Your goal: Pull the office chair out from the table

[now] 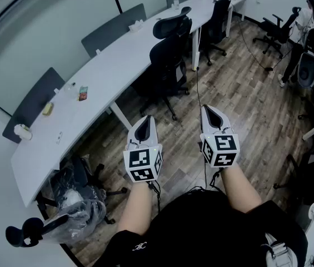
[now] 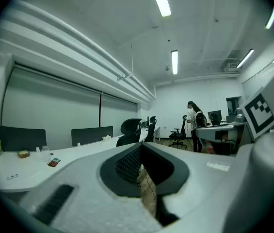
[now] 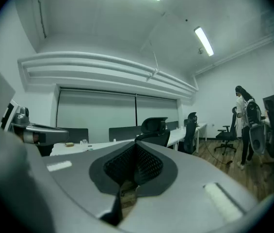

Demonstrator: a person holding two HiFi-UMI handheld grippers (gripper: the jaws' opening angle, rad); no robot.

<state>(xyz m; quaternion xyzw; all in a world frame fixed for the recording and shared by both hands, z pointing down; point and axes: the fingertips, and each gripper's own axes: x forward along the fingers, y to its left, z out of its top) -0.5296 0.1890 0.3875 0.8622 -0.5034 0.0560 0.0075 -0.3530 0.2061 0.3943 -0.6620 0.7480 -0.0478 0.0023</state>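
A black office chair (image 1: 167, 60) with a headrest stands tucked against the long white table (image 1: 112, 65), a short way ahead of me. The same chair shows past the jaws as the chair (image 2: 131, 130) in the left gripper view and the chair (image 3: 153, 130) in the right gripper view. My left gripper (image 1: 145, 128) and right gripper (image 1: 212, 118) are held side by side above the wooden floor, well short of the chair, both shut and empty, pointing roughly level.
A second black chair (image 1: 215, 21) stands further along the table. A plastic-wrapped chair (image 1: 73, 202) sits near left. A person (image 1: 307, 32) with a backpack stands far right by another chair (image 1: 276, 29). Small items lie on the table, and a cable (image 1: 198, 88) runs across the floor.
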